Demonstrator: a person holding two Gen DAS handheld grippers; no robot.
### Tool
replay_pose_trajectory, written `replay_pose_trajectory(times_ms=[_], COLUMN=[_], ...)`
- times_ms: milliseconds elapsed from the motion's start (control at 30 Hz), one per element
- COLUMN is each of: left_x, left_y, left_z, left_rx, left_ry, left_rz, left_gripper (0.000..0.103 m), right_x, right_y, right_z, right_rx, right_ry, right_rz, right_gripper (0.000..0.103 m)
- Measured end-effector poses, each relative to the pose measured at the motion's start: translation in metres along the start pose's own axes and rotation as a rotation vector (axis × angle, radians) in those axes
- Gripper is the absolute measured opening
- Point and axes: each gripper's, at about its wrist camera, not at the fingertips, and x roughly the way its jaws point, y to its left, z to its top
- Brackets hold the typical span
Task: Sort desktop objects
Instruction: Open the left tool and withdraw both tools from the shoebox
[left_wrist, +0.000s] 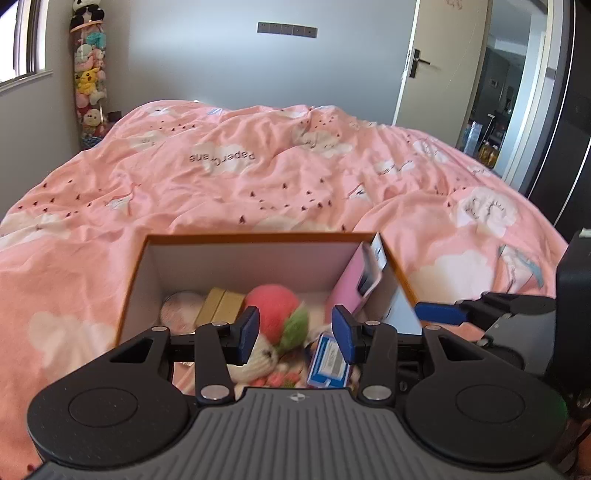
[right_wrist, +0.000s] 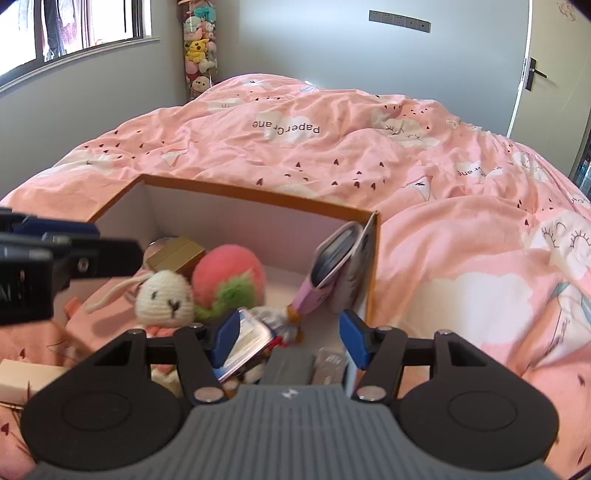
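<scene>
Here, in the left wrist view, the left gripper hangs with its jaws apart and nothing clamped, above an orange-edged box that sits on a pink quilt. Inside lie a pink plush ball, a gold box, a round tin, a blue packet and a pink case leaning on the right wall. From the right wrist view, the right gripper is likewise released and empty over the box's near end, just behind a knitted rabbit beside the ball.
</scene>
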Motion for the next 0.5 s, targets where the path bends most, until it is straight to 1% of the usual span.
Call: replay_pose_trajectory(times_ms=[100, 233, 433, 500], left_x=[-0.007, -0.017, -0.03, -0.034], left_y=[0.003, 0.006, 0.003, 0.003], left_z=[-0.013, -0.031, -0.055, -0.062], left_rx=[0.025, 0.066, 0.14, 0.152], left_ry=[0.042, 0.096, 0.143, 0.16], left_rz=[0.035, 0.055, 0.08, 0.077], left_gripper=[0.051, 0.051, 0.051, 0.051], right_x=[-0.009, -0.025, -0.04, -0.043], right_y=[0.011, 0.024, 0.035, 0.038], right_z=[-0.008, -0.02, -0.037, -0.043], right_rx=[-0.016, -0.037, -0.061, -0.07], right_ry=[-0.011, -0.025, 0.014, 0.017], right_rz=[0.005, 0.03, 0.091, 0.096], right_gripper=[0.062, 0.062, 0.063, 0.065])
